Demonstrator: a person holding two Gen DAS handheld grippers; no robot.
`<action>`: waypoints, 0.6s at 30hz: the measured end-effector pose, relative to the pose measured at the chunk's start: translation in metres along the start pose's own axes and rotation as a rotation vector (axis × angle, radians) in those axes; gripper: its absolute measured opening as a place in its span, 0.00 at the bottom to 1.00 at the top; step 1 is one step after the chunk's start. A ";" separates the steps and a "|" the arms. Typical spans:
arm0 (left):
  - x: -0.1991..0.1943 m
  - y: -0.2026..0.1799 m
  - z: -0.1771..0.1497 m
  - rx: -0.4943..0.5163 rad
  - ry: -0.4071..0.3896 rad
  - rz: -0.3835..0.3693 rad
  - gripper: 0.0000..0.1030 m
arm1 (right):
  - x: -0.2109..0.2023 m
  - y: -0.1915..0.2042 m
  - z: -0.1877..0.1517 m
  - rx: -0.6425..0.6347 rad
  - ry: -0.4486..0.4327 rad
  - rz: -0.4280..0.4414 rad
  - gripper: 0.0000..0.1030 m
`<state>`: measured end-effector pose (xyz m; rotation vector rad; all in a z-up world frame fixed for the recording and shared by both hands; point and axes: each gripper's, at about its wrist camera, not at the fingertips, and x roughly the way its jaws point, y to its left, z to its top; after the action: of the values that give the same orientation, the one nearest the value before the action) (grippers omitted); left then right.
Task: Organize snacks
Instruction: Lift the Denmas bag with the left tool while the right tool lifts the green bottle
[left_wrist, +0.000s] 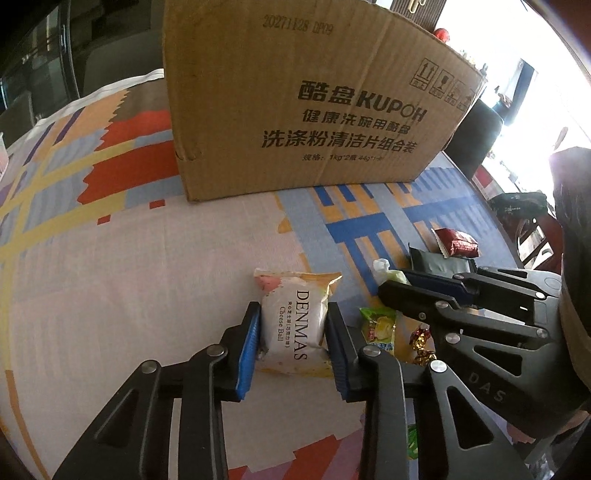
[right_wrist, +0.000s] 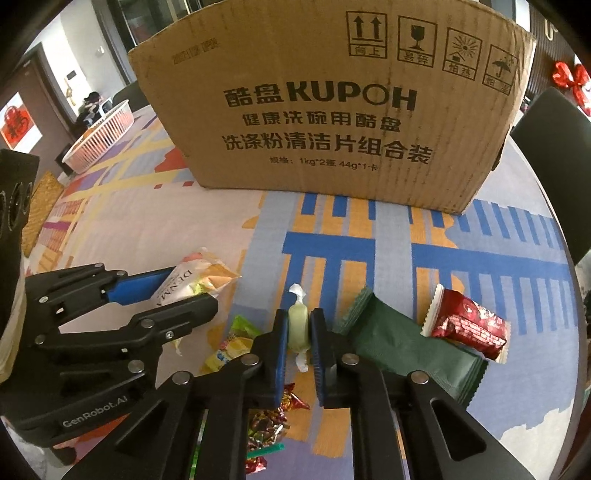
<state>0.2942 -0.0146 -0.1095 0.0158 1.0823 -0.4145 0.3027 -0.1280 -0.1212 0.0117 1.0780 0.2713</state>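
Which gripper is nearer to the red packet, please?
Right. The right gripper, shut on a pale green candy, sits just across the dark green packet from the red packet; the left gripper grips the Denmas bag farther away.

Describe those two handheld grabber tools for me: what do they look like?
Both are matte black linkage frames with cut-out slots and silver rivets, ending in blue ribbed fingers. The left gripper body reads "GenRobot.AI"; the right gripper body reads "DAS".

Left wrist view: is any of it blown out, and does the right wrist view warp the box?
Left wrist view: the window area at upper right is washed out to white, while the DENMAS packet stays readable. Right wrist view: evenly lit, but the fisheye bows the cardboard box so its top edge arches.
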 end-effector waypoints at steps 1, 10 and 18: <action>-0.001 0.000 0.000 -0.002 -0.001 0.000 0.32 | 0.000 -0.001 0.000 0.007 0.000 0.004 0.12; -0.029 -0.011 0.000 -0.008 -0.053 0.040 0.32 | -0.023 -0.008 -0.003 0.027 -0.035 0.012 0.12; -0.065 -0.023 0.008 -0.005 -0.145 0.047 0.32 | -0.069 -0.007 -0.001 0.012 -0.130 0.022 0.12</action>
<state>0.2669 -0.0170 -0.0459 0.0068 0.9386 -0.3651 0.2733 -0.1503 -0.0628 0.0510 0.9507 0.2798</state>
